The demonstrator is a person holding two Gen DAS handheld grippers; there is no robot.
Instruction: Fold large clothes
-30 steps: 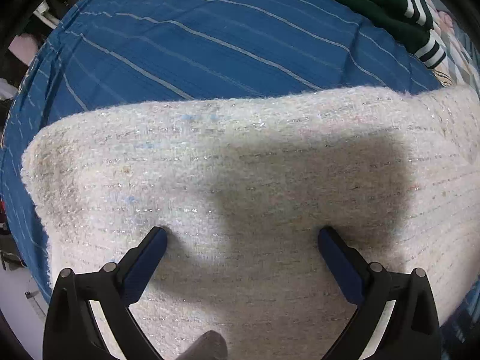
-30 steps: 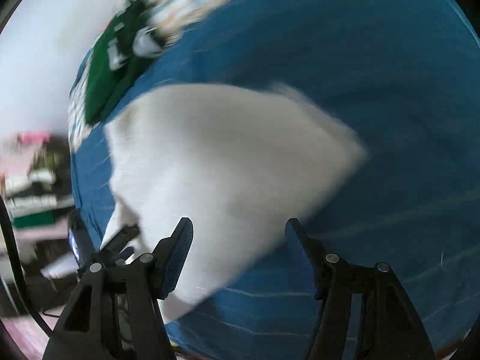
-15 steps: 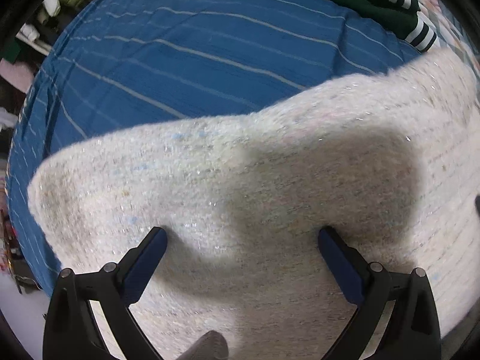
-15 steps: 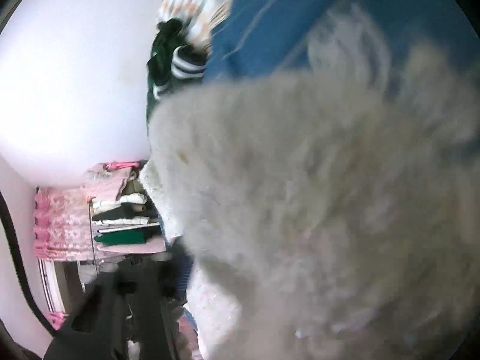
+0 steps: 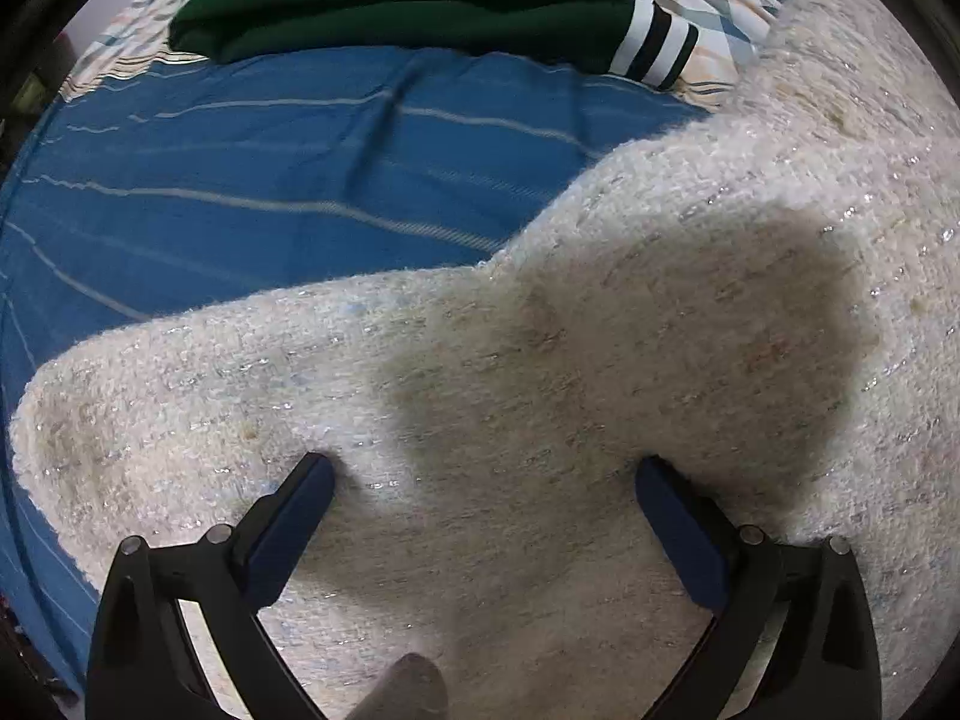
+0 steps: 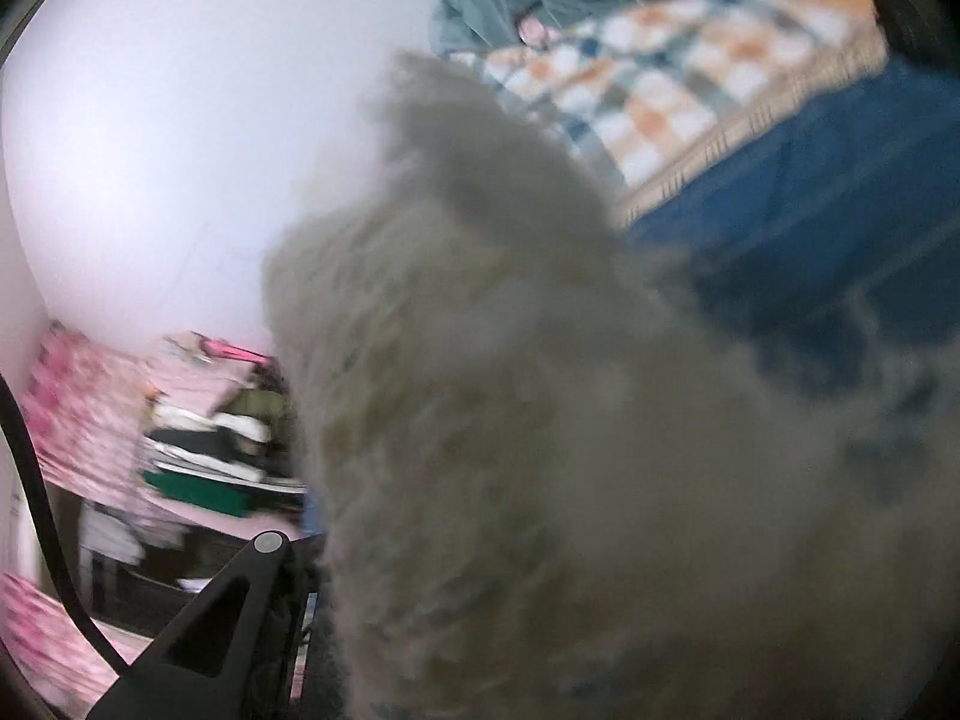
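A cream, fuzzy knit garment [image 5: 540, 360] lies on the blue striped bedsheet [image 5: 270, 180]. My left gripper [image 5: 480, 468] points down at it, open, its blue pads spread wide just over the fabric. In the right wrist view the same cream garment [image 6: 540, 420] hangs lifted and blurred right before the lens. My right gripper [image 6: 474, 510] is closing with that fabric between its jaws. Only its left finger [image 6: 240, 588] shows; the fabric hides the tips.
A folded green garment with white stripes [image 5: 420, 6] lies at the sheet's far edge on a checked quilt [image 5: 708, 30]. The right wrist view shows a white wall [image 6: 180, 150], shelves with stacked clothes [image 6: 204, 450] and a black cable [image 6: 36, 480].
The left gripper slid toward the green garment, staying open. The right gripper went from open above the garment to closing on it and lifting it; the garment's right side rose off the sheet.
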